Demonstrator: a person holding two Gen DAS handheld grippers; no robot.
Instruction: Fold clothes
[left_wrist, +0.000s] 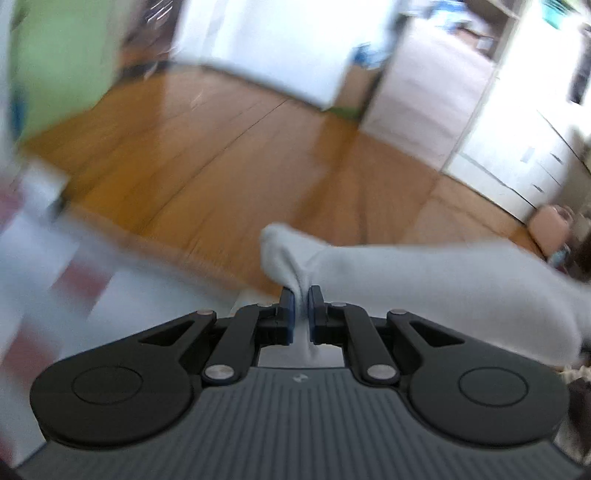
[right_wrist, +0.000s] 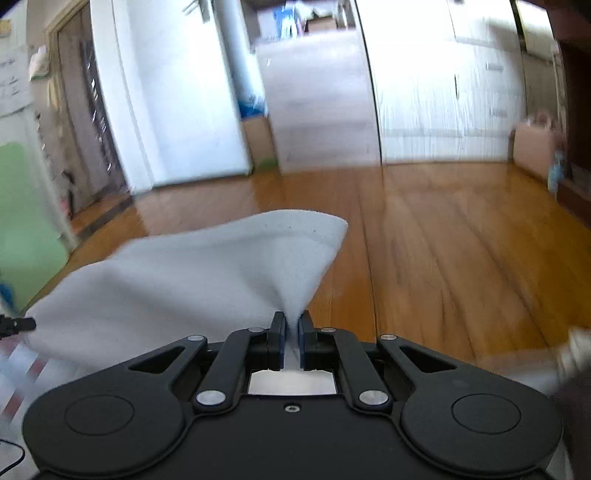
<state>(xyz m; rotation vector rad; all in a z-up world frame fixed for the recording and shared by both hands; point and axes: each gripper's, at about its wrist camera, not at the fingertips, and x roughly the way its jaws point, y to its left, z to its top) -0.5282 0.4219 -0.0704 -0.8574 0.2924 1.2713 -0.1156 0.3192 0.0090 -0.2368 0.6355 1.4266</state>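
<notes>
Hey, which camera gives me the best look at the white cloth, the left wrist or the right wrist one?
The right wrist view. There the white cloth fans out broad from the right gripper, with its far edge and corner visible. The left wrist view shows a blurred, narrower band of it running off right from the left gripper.

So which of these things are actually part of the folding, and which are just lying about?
Part of the job:
white garment
left gripper, shut on it
right gripper, shut on it

Just lying about:
wooden floor
cardboard box
white cabinet
</notes>
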